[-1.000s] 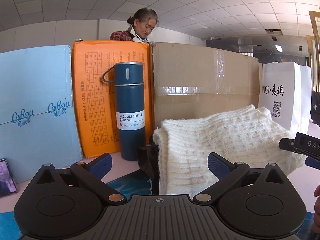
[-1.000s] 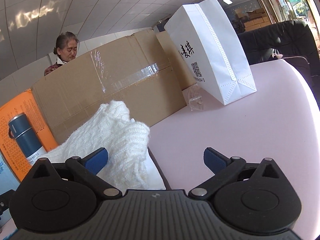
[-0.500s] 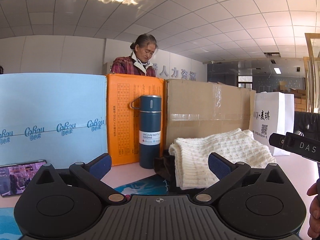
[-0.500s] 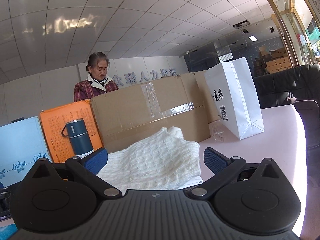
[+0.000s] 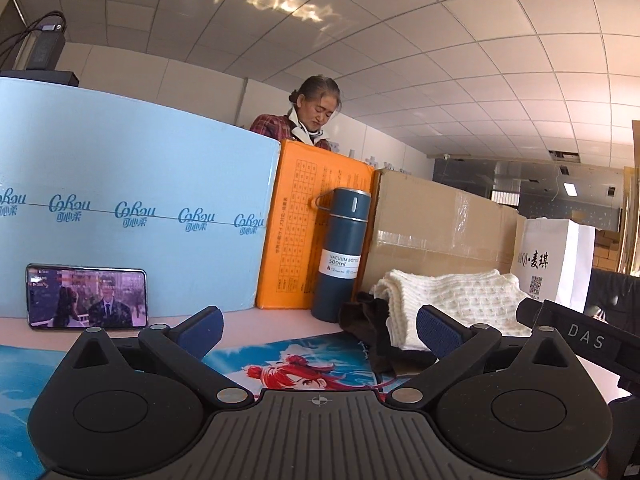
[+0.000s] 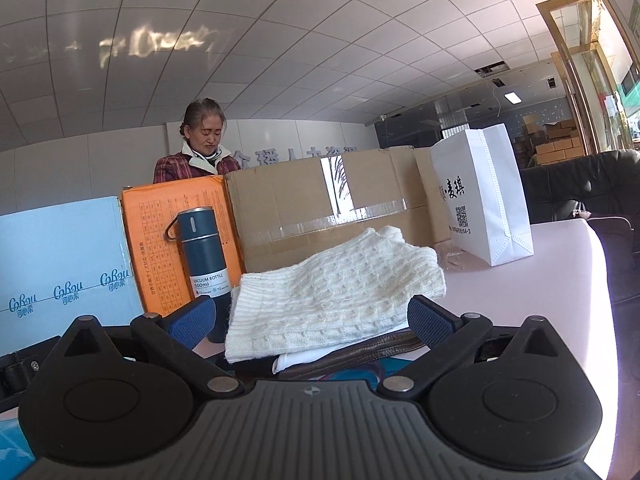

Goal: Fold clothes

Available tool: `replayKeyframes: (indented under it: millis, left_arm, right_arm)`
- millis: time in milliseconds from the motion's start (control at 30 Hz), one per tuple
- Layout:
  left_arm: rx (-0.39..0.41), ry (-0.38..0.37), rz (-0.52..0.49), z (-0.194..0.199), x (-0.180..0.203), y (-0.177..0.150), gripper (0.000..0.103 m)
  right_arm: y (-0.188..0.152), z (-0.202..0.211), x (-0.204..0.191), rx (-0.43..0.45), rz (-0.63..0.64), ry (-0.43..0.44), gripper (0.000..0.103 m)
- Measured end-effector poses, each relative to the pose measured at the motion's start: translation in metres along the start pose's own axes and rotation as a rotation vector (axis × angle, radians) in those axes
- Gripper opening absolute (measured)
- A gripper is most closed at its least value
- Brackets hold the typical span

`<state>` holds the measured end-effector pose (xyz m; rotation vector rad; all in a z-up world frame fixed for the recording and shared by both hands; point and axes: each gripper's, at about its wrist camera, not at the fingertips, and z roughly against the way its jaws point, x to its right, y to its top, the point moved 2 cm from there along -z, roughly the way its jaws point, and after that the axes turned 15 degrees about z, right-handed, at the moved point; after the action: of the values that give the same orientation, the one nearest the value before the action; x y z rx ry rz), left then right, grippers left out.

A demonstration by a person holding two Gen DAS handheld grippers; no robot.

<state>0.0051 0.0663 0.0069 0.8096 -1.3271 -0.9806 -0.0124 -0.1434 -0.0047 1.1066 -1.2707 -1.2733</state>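
A folded cream knit sweater (image 6: 336, 296) lies on top of a stack of clothes, with a white garment (image 6: 304, 358) and a dark brown one (image 6: 360, 354) under it. It also shows in the left wrist view (image 5: 452, 300), over a dark garment (image 5: 372, 332). My right gripper (image 6: 312, 318) is open and empty, just in front of the stack and apart from it. My left gripper (image 5: 320, 324) is open and empty, to the left of the stack and farther back from it.
A blue vacuum bottle (image 5: 340, 256) stands left of the stack, before an orange box (image 5: 296, 224), a light blue box (image 5: 132, 208) and a cardboard box (image 6: 328, 208). A white paper bag (image 6: 484, 196) stands right. A phone (image 5: 86, 296) leans far left. A printed mat (image 5: 304, 364) covers the pink table (image 6: 560, 280). A woman (image 6: 200, 140) stands behind.
Both grippers have drawn back from the folded sweater and levelled out; the stack now looks smaller and farther. The left view has swung left, bringing the phone and blue box into view.
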Motion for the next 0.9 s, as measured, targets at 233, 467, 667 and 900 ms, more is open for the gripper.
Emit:
replayKeyframes:
  millis: [233, 467, 667, 900]
  left_arm:
    - [0.045, -0.019, -0.055, 0.006, 0.006, -0.007, 0.103]
    - [0.058, -0.019, -0.079, 0.006, 0.008, -0.012, 0.103]
    - [0.077, -0.017, -0.091, 0.01, 0.009, -0.013, 0.103]
    - [0.078, -0.004, -0.116, 0.009, 0.012, -0.014, 0.103]
  right_arm:
    - [-0.001, 0.003, -0.007, 0.067, 0.05, -0.074, 0.103]
    - [-0.005, 0.007, -0.018, 0.093, 0.124, -0.086, 0.103]
    - [-0.005, 0.013, -0.017, 0.122, 0.118, -0.121, 0.103]
    - [-0.007, 0.016, -0.012, 0.128, 0.091, -0.138, 0.103]
